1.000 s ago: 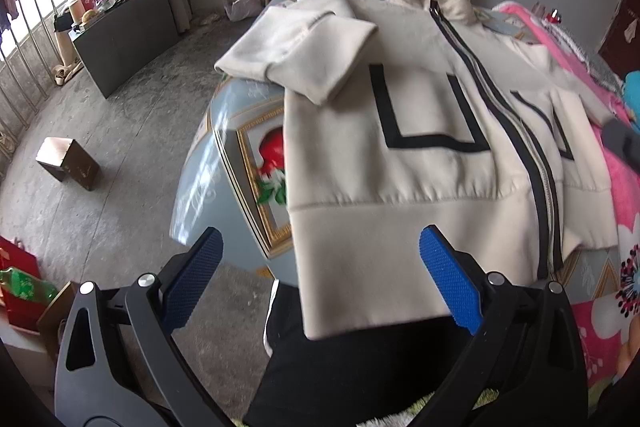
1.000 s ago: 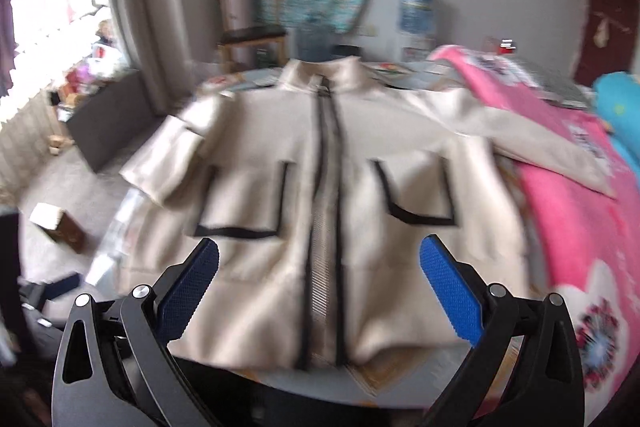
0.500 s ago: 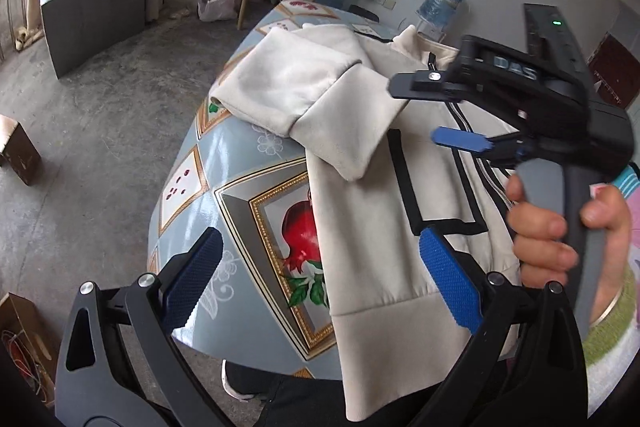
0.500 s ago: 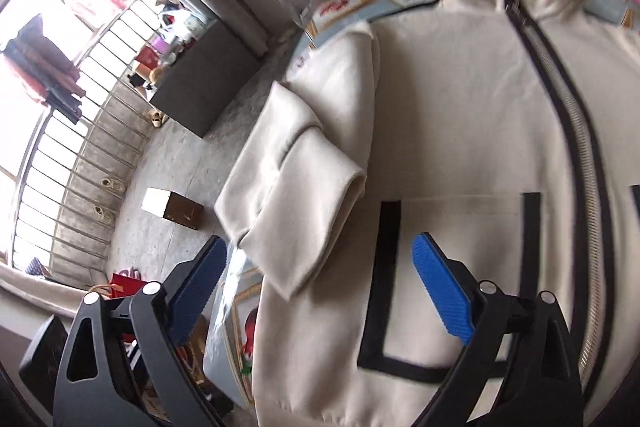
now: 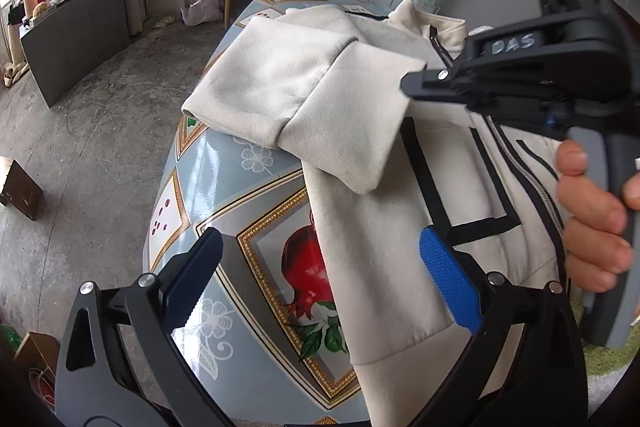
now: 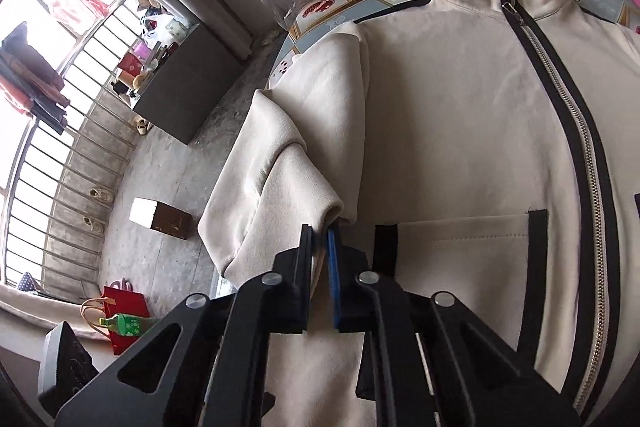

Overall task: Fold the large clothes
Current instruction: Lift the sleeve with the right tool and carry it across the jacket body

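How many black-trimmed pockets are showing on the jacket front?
2. The first pocket lies left of the zipper, beside the folded sleeve. The second pocket lies right of the zipper, and only part of its trim shows. None seems hidden.

Both tongs share one build: matte black plastic arms with triangular cut-outs, round silver screws at the pivots, and blue knurled pads on the inner faces of the fingers. The left tongs [image 5: 320,275] show this plainly. The right tongs [image 6: 322,247] carry a black body lettered "DAS", a grey pistol handle and a small green light on top, gripped by the right hand [image 5: 592,219].
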Motion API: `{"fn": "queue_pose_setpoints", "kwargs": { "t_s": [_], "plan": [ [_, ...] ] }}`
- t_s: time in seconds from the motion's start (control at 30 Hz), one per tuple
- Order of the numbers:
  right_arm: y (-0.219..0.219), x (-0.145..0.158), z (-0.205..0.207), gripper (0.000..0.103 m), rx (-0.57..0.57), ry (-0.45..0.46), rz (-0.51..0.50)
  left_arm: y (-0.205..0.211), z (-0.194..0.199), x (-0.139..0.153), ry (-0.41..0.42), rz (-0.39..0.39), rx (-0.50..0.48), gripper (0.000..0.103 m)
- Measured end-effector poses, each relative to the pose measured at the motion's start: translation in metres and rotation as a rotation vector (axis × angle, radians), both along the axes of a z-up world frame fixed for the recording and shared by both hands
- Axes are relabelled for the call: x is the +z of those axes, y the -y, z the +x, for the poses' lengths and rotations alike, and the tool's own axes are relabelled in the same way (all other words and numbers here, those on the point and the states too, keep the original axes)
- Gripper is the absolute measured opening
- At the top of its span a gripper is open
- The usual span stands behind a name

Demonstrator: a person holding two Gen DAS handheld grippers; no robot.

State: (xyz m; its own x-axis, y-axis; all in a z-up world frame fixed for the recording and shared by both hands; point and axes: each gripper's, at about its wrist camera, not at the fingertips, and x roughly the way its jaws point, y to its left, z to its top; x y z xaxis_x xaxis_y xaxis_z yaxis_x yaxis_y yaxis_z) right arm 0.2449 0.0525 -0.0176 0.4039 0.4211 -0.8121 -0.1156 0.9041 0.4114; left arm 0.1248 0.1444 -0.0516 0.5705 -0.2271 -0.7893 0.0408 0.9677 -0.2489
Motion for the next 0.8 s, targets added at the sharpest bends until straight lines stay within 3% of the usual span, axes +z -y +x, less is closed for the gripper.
{"fn": "queue_pose_setpoints", "kwargs": {
  "t_s": [0.2,0.37,0.47,0.53,0.63,0.73,0.8],
  "plan": [
    [0.020,0.055,0.007,0.005,-0.018,0.133,0.024,0.007,0.012,-0.006,-0.033,0.036,-0.020,0.095],
    [0.092,0.112,0.014,0.005,-0.161,0.285,0.013,0.014,0.021,-0.001,-0.023,0.073,-0.027,0.095],
    [0.140,0.120,0.014,0.005,-0.260,0.305,-0.011,0.020,0.024,0.002,-0.009,0.098,-0.033,0.095],
    [0.175,0.112,0.012,0.005,-0.318,0.276,-0.025,0.023,0.027,0.001,-0.013,0.105,-0.037,0.095],
    [0.216,0.077,0.007,0.005,-0.362,0.160,0.025,0.030,0.033,-0.002,-0.030,0.126,-0.048,0.095],
    [0.228,0.035,0.006,0.007,-0.344,0.040,0.013,0.038,0.040,-0.006,-0.052,0.163,-0.062,0.095],
    [0.225,0.011,0.004,0.020,-0.310,-0.019,0.013,0.045,0.040,-0.007,-0.061,0.187,-0.060,0.095]
  ]
}}
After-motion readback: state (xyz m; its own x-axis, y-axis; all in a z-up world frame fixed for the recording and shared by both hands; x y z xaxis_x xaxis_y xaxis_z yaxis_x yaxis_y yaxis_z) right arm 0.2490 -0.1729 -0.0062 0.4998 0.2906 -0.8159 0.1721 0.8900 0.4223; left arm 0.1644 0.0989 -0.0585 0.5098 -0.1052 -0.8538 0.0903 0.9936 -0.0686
